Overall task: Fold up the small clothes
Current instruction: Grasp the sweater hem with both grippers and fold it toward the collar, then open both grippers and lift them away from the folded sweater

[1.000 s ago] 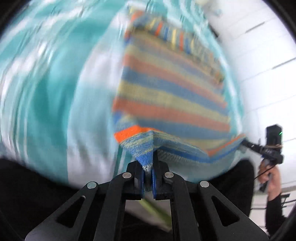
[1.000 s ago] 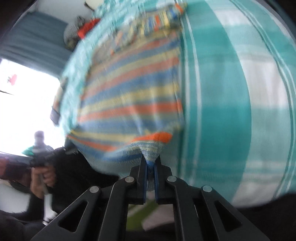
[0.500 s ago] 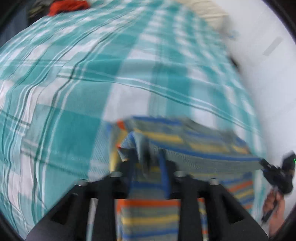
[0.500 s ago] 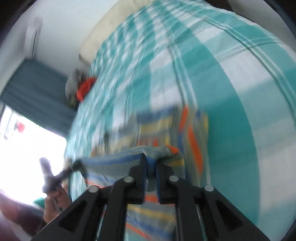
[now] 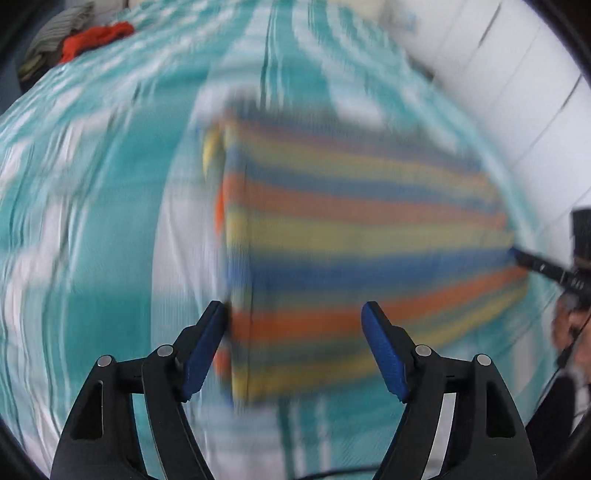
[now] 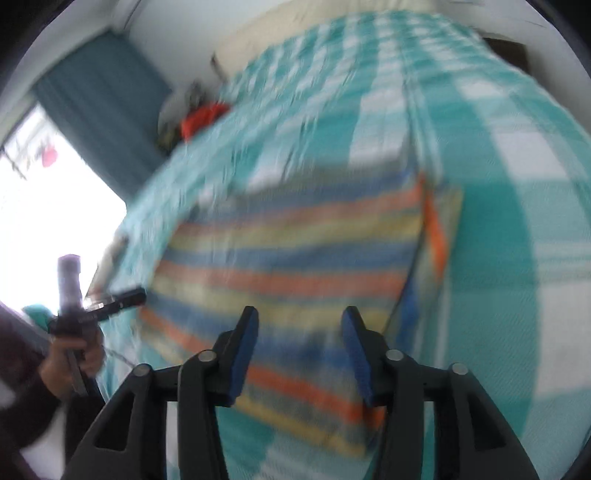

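A striped knit garment (image 5: pixel 354 251) in orange, yellow and blue lies folded flat on the teal checked bedspread (image 5: pixel 103 229). It also shows in the right wrist view (image 6: pixel 288 266). My left gripper (image 5: pixel 295 314) is open and empty above the garment's near left part. My right gripper (image 6: pixel 299 321) is open and empty above its near edge. The right gripper also shows at the right edge of the left wrist view (image 5: pixel 543 266). The left gripper shows at the left of the right wrist view (image 6: pixel 118 299). Both views are motion-blurred.
A red cloth (image 5: pixel 96 37) and a grey cloth (image 5: pixel 55 33) lie at the bed's far corner; the red cloth also shows in the right wrist view (image 6: pixel 203 118). A white wall (image 5: pixel 517 85) runs along one side. A blue curtain (image 6: pixel 99 114) and bright window (image 6: pixel 44 206) are on the other side.
Both grippers carried the garment's near edge forward over the rest, folding it in half, then let go and opened. The garment now lies folded on the bed.
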